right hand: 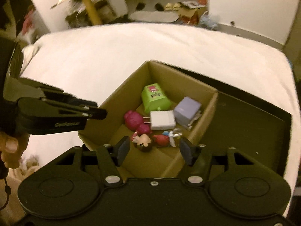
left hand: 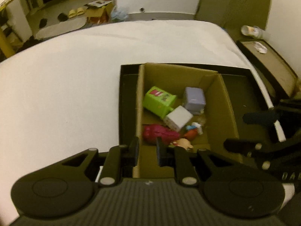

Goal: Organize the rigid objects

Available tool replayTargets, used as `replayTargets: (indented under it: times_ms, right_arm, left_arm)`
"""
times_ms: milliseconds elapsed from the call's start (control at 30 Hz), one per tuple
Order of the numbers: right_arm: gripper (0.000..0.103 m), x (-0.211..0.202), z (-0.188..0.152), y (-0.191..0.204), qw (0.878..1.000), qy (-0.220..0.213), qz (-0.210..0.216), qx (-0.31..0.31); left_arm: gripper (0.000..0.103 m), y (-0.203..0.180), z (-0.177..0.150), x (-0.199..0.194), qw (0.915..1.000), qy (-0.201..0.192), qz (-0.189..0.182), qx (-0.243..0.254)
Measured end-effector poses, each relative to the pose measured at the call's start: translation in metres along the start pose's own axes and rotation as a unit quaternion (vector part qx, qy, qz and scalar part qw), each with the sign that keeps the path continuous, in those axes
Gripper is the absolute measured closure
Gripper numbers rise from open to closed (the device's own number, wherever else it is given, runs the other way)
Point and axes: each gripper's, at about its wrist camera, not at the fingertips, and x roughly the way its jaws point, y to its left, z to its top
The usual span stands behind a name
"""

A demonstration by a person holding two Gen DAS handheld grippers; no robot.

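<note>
An open cardboard box [left hand: 223,109] [right hand: 116,98] stands inside a flat black tray [left hand: 128,103] [right hand: 244,122] on a white surface. In the box lie a green toy box [left hand: 159,98] [right hand: 153,98], a lilac cube [left hand: 194,100] [right hand: 187,111], a white plug charger [left hand: 178,118] [right hand: 162,120], a magenta figure [left hand: 160,134] [right hand: 134,120] and two small figurines [right hand: 143,140] [right hand: 162,140]. My left gripper [left hand: 147,151] [right hand: 102,114] hovers over the box's left wall, shut and holding nothing. My right gripper [right hand: 154,149] [left hand: 237,131] hangs open above the figurines, with nothing between its pads.
The white surface [left hand: 65,84] spreads wide to the left of and behind the tray. A brown-topped stand [left hand: 272,66] with a plastic cup [left hand: 252,31] sits beyond the right edge. A hand [right hand: 9,146] holds the left gripper. Clutter lies on the floor further back.
</note>
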Motion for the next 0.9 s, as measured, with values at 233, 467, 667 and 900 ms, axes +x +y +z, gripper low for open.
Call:
replayTargets:
  times_ms: [233, 467, 667, 900]
  right_arm:
    - [0.027, -0.041, -0.014, -0.015, 0.998, -0.047, -0.021, 0.048]
    - [0.000, -0.079, -0.030, -0.016, 0.991, -0.100, -0.038, 0.078]
    - [0.000, -0.108, -0.047, -0.014, 0.985, -0.129, -0.047, 0.105]
    - [0.000, -0.137, -0.068, -0.005, 0.978, -0.153, -0.061, 0.125]
  left_arm:
    - [0.068, -0.008, -0.005, -0.036, 0.9995, -0.025, -0.019, 0.009]
    - [0.041, -0.018, -0.017, -0.075, 0.9970, -0.064, -0.041, 0.015]
    - [0.015, -0.026, -0.040, -0.111, 0.9939, -0.095, -0.054, 0.013]
    - [0.000, -0.030, -0.063, -0.149, 0.9898, -0.129, -0.059, 0.005]
